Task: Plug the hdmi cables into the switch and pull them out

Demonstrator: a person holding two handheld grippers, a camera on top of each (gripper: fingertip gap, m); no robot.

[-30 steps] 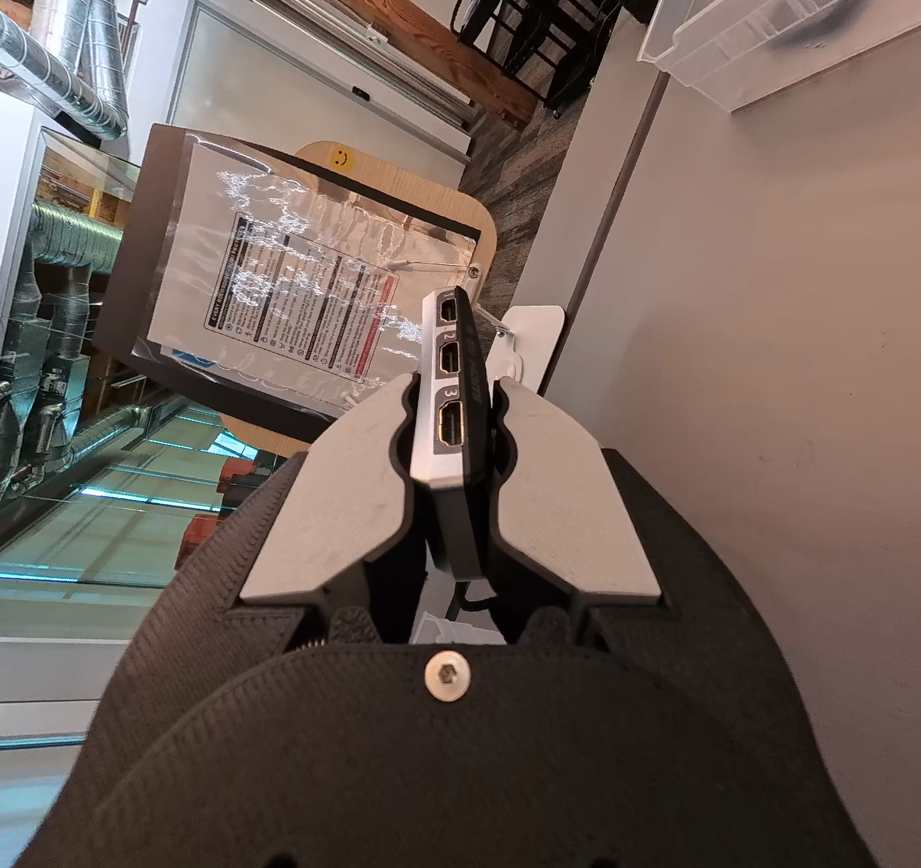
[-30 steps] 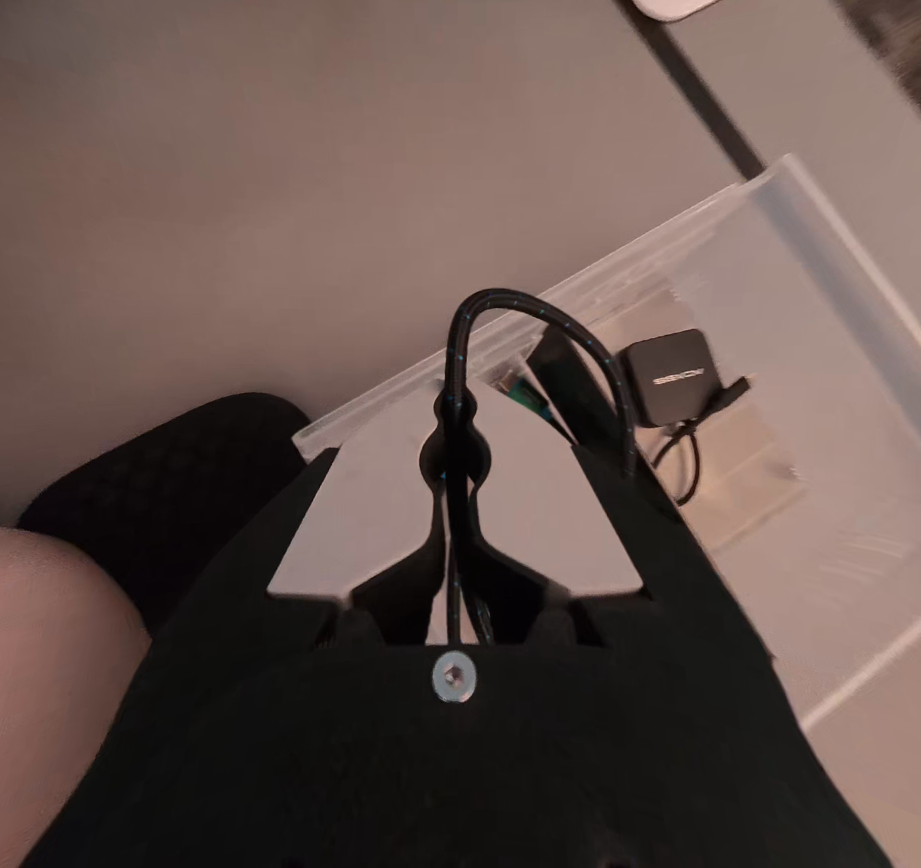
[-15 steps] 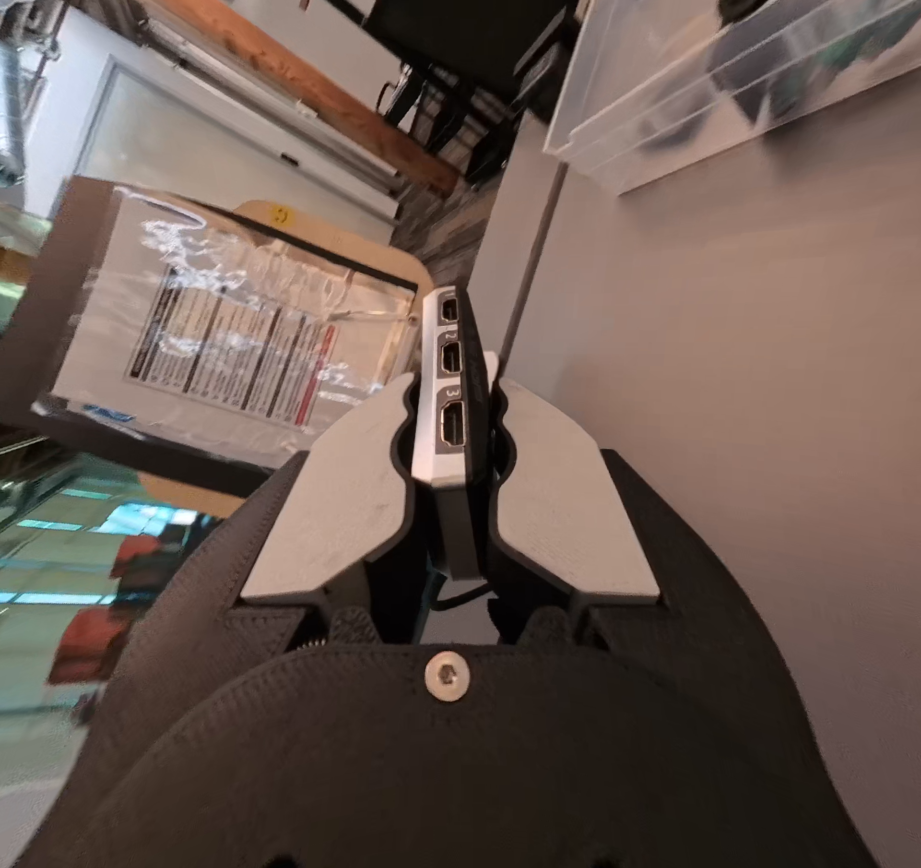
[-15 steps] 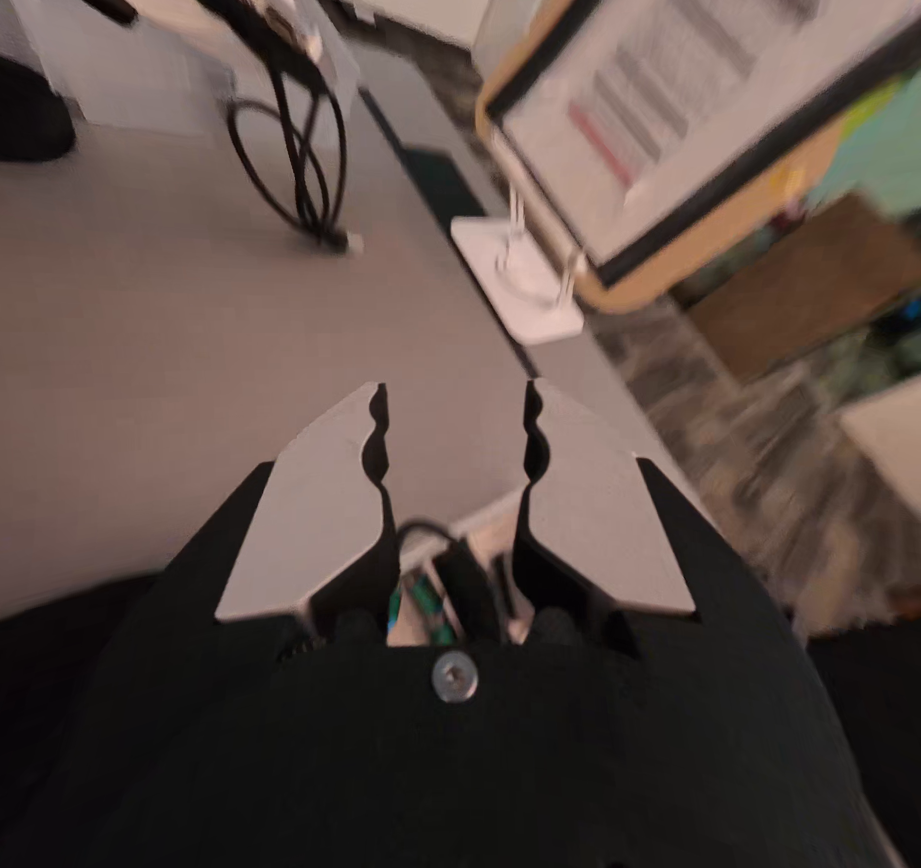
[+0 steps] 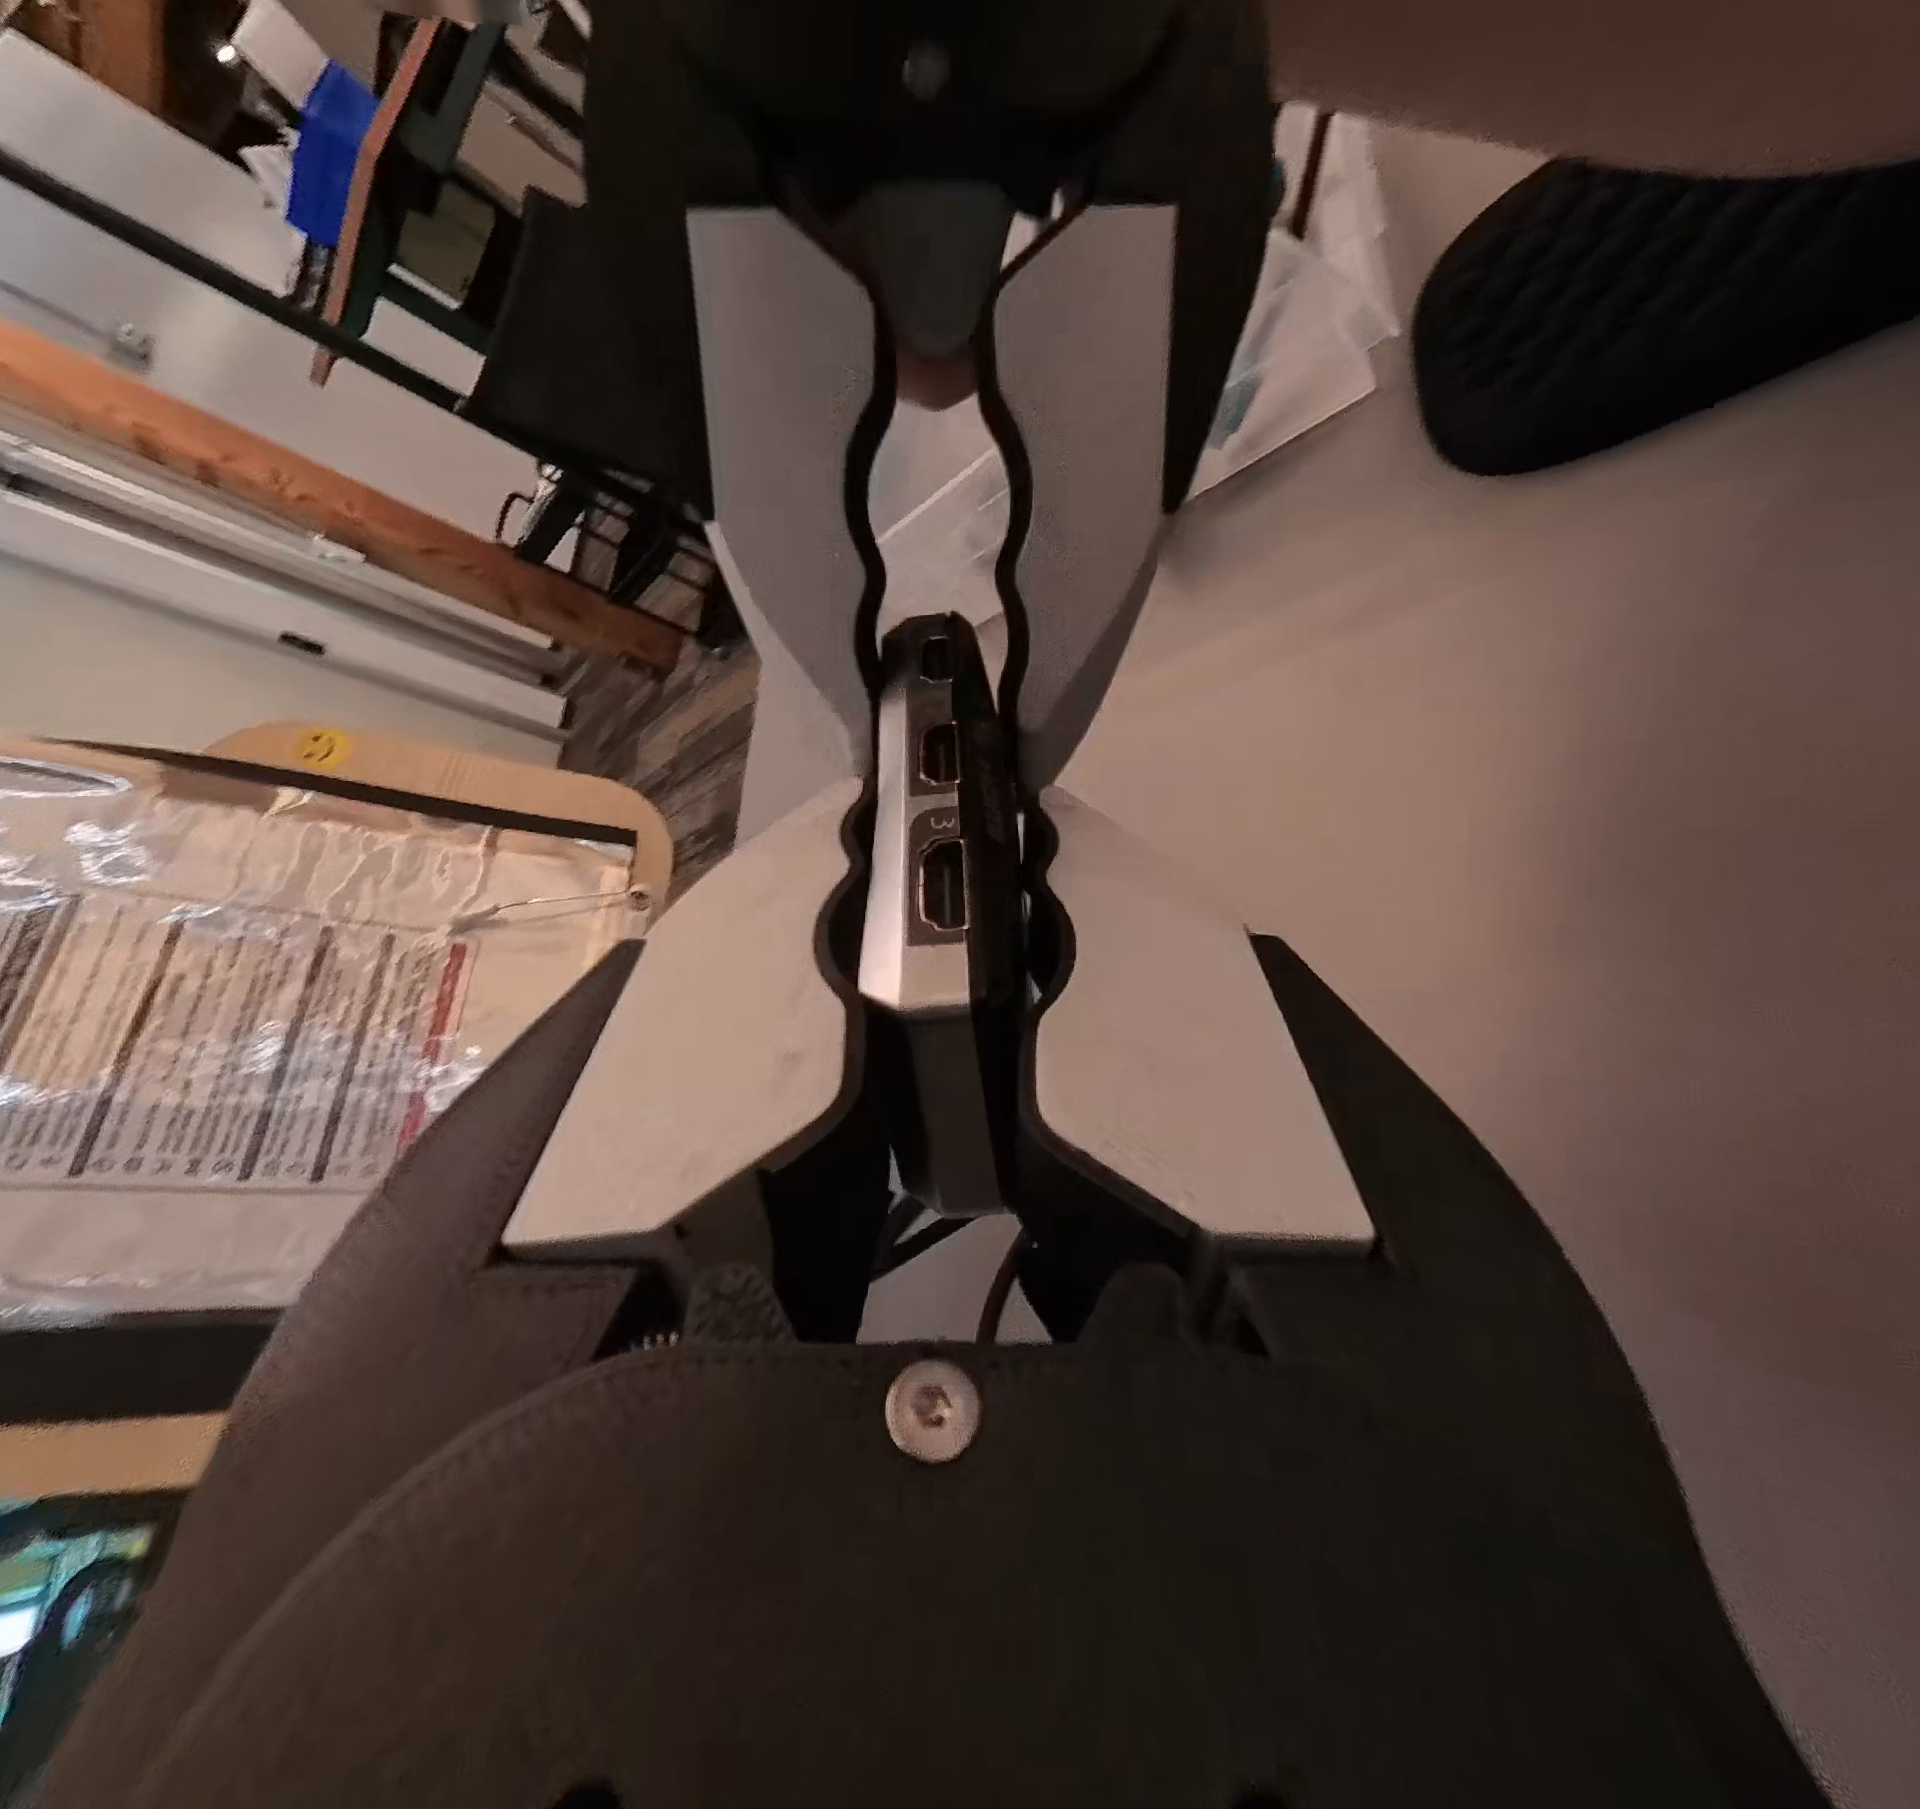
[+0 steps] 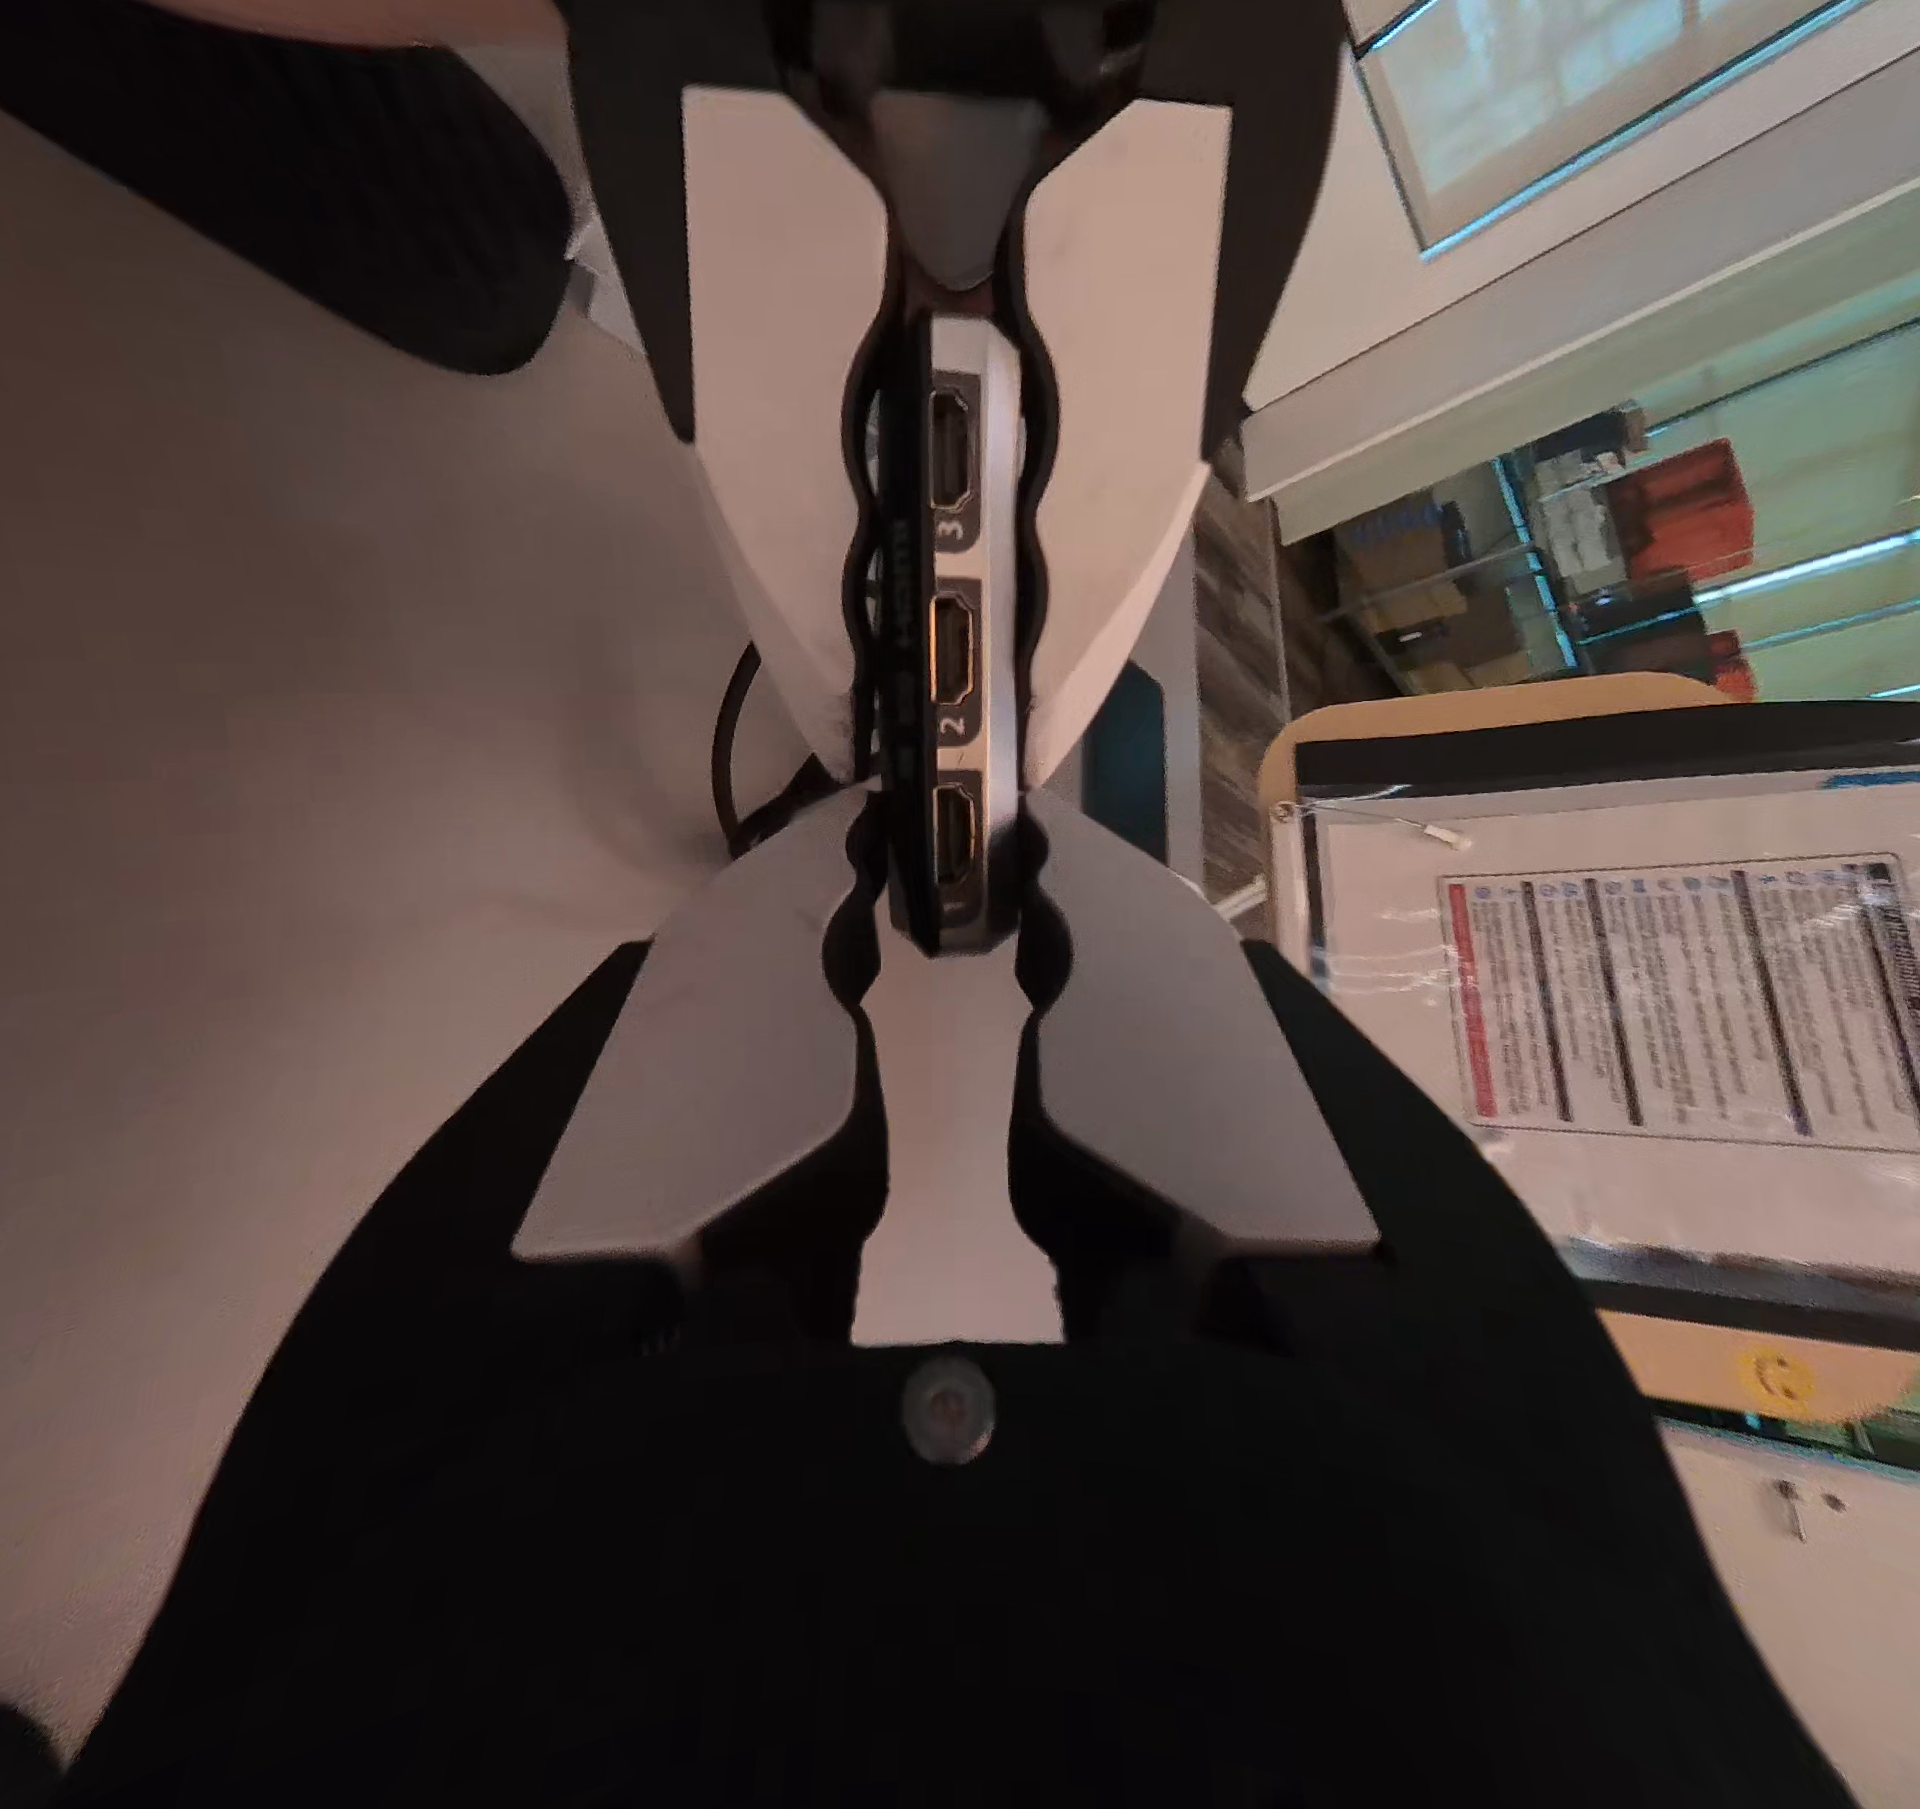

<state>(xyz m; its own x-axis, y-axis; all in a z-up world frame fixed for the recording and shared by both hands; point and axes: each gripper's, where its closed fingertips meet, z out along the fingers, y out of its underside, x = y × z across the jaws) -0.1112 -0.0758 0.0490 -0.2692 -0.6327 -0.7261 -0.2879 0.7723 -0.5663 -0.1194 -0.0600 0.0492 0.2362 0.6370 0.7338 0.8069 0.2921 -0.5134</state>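
1. The left tongs [image 5: 940, 886] are clamped on the HDMI switch [image 5: 930, 886], held edge-up above the desk [image 5: 1507, 824], its three ports empty.
2. The right tongs [image 6: 940, 871] stand apart, facing the left ones tip to tip, their fingers [image 6: 769, 970] straddling the switch's far end without visibly pinching it.
3. No cable plug is in either view; only the switch's own black lead [image 6: 727, 751] trails behind.
4. Judging by the bare ports, this looks like a handover or regrip; next, the right tongs must close or go for a cable.
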